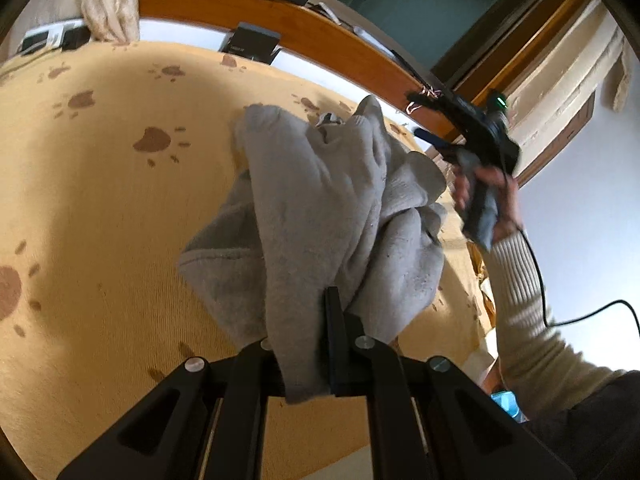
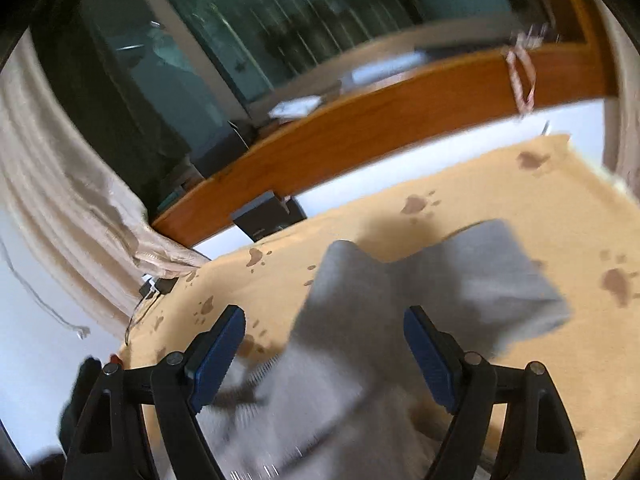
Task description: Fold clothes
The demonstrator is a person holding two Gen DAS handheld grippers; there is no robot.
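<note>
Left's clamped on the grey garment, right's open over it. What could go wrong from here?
1. The grey garment is bunched, so the open right gripper may pinch several layers at once.
2. The left gripper holds only a narrow strip; a pull might slip it.
3. Dragging could rumple the paw-print blanket.

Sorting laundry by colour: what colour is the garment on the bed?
Grey garment; the left wrist view shows it best.

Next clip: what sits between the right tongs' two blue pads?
In the right wrist view, the right tongs stand wide open, and the grey garment lies in the gap on the paw-print blanket; neither pad presses it.
</note>
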